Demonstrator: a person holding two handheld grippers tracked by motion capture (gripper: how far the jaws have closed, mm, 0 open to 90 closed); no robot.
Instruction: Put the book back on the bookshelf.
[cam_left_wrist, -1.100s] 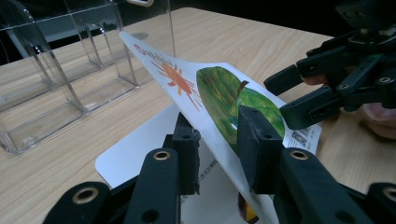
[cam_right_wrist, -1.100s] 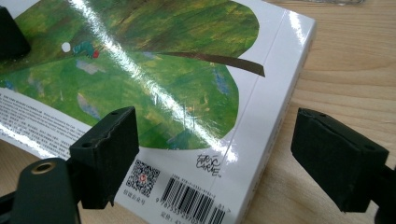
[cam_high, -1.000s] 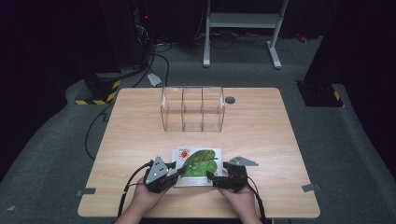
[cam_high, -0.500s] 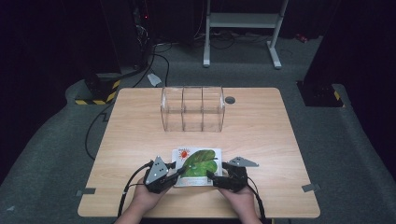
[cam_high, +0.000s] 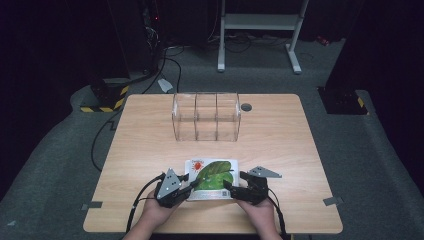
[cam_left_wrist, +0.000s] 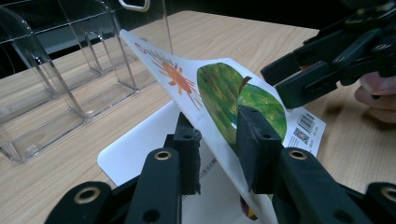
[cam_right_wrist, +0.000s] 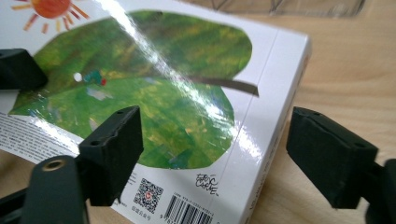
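Note:
A picture book (cam_high: 212, 175) with a green leaf and a red sun on its white cover lies near the table's front edge. My left gripper (cam_high: 192, 189) is shut on the cover's edge. In the left gripper view the cover (cam_left_wrist: 219, 88) stands tilted up between the jaws of this gripper (cam_left_wrist: 222, 149), and a white page (cam_left_wrist: 140, 149) lies flat beneath. My right gripper (cam_high: 231, 187) is open at the book's right side. Seen from the right gripper (cam_right_wrist: 219, 149), one jaw is over the cover (cam_right_wrist: 177, 93) and the other is past the spine, above the wood.
A clear plastic organizer (cam_high: 206, 117) with three compartments stands at the middle back of the wooden table (cam_high: 280, 145). A small black disc (cam_high: 245, 107) sits behind it. Cables trail off the front edge. The floor around is dark carpet.

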